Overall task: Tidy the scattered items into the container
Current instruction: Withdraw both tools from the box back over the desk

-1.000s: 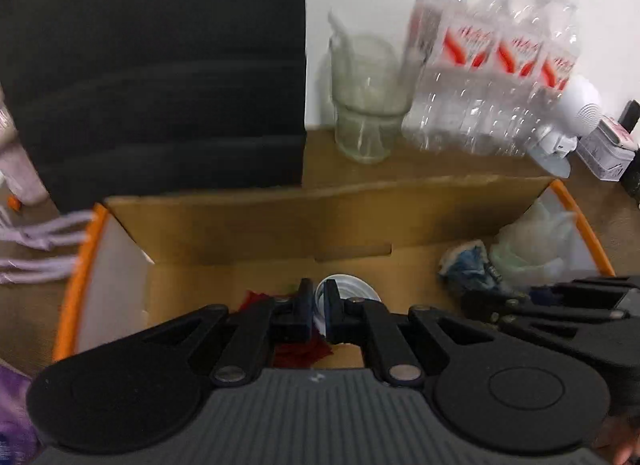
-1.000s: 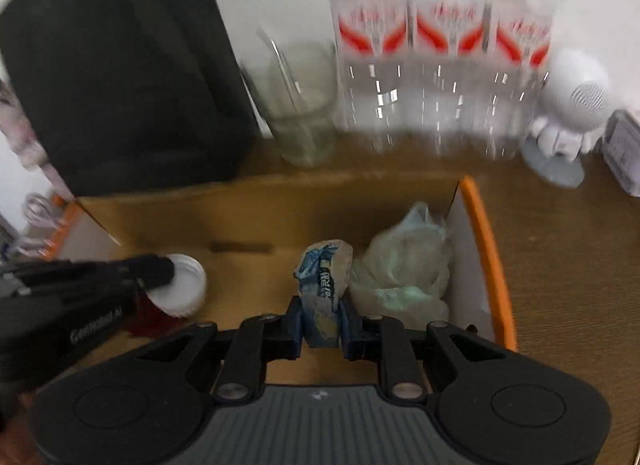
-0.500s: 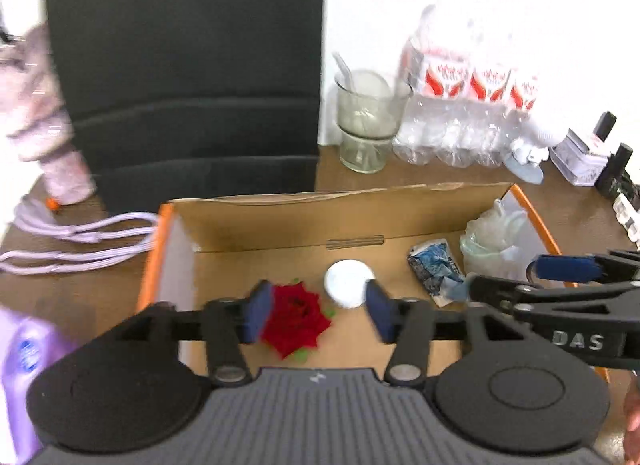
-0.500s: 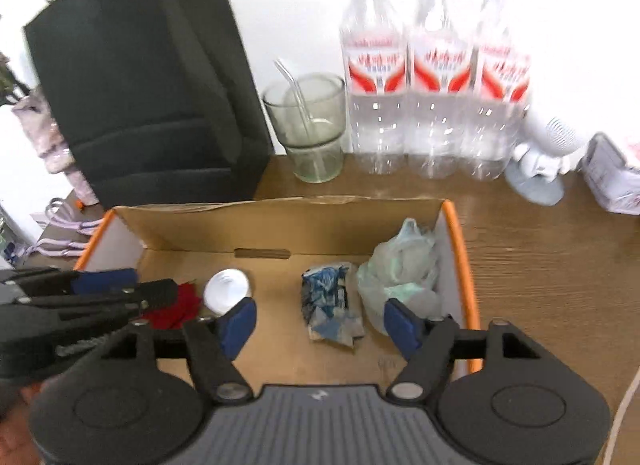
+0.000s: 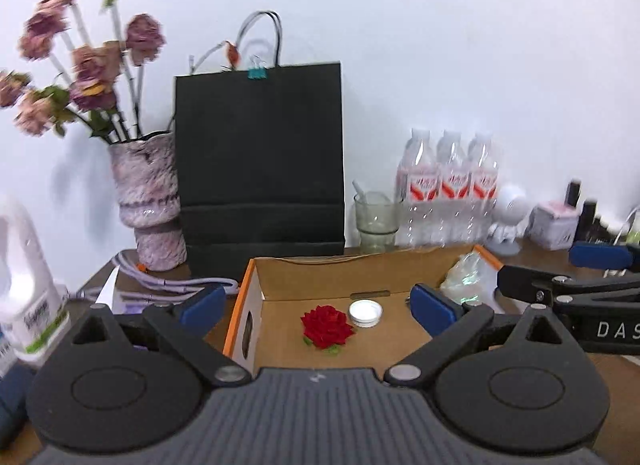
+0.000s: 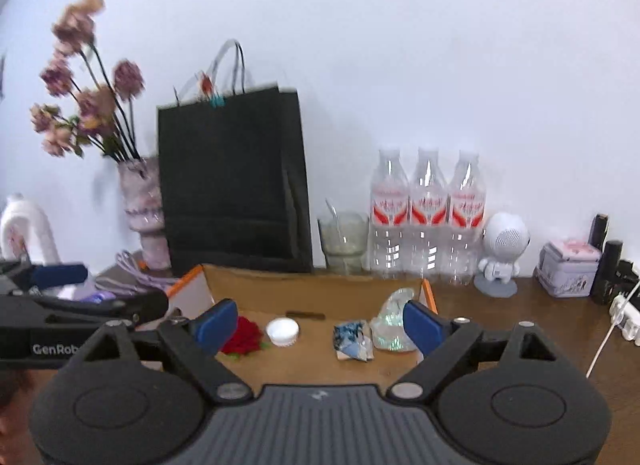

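We judge the release step complete: the left gripper (image 5: 316, 307) and right gripper (image 6: 316, 323) both hang above the cardboard box (image 5: 320, 279) with jaws opening wide and nothing between them. The red flower (image 5: 326, 325), white cap (image 5: 365, 312), blue wrapper (image 6: 352, 339) and clear bag (image 6: 394, 323) lie inside the box. Next, we should look over the table for any remaining loose item.

Three water bottles (image 6: 428, 217), one cardboard box (image 6: 308, 291), one red rose (image 5: 326, 325), one white cap (image 6: 282, 331).
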A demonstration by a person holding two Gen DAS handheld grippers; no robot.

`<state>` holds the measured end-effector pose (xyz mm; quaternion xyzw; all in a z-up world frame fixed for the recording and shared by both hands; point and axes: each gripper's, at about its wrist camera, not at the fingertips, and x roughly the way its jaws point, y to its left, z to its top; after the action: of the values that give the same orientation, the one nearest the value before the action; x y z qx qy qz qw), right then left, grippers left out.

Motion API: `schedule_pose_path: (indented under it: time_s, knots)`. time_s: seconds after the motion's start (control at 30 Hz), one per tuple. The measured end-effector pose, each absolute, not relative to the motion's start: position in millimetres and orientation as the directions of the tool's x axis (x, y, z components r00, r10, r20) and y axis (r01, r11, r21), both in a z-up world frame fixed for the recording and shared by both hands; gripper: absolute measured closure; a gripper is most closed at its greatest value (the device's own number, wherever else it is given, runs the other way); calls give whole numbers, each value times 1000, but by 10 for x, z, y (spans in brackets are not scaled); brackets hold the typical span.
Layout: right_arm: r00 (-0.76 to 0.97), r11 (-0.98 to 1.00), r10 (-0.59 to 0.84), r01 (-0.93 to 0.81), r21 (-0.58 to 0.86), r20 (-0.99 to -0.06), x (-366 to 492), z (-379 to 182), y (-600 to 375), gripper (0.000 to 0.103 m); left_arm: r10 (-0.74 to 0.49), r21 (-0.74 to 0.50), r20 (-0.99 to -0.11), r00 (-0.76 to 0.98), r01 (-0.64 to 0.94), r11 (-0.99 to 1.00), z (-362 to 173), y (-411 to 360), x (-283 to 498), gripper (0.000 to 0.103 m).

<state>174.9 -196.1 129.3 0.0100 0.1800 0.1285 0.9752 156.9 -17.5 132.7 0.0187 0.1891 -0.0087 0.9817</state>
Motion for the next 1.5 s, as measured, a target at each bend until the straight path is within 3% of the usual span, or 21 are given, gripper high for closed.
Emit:
schedule_pose_path:
  time_s: [0.23,0.37,0.63,0.8,1.03,1.3,1.43,1.5]
  knots:
    - [907,965,258,-256,51,-333,1295,1281,-1947,13,7,37,-340,940,6,999,1296,-130,1095,1]
    - [900,975,223,-214,65,-373,845,1189,-1988,13,60,111,-344,937,-23,994,1166,-244,523,0]
    - [887,963,262,-214,164,-381,-622,555,-2103,9,51,57,-333,942,-34,998,592,-334,-862,0]
    - [879,961,278,-251,119,-387,-1133,307,-2090,9,60,73,-306,950,-40,997,396,-273,-1336,0]
    - [873,951,308,-285,117,-379,-1045,317,-2041,9,41,32,-356,933,-31,999,396,-219,-1173,0]
    - [844,947,320,-292,133,-430,-790,253,-2138,9,18,27,-440,898,-6,1000,312,-212,-801,0]
    - [881,941,326,-339,24,-343,-755,542,-2559,8,31,11,-469,882,-30,1000,337,-49,-445,0]
    - [910,950,281,-308,-45,-305,-726,690,-2940,0,39,16,-488,872,-36,999,330,14,-248,0]
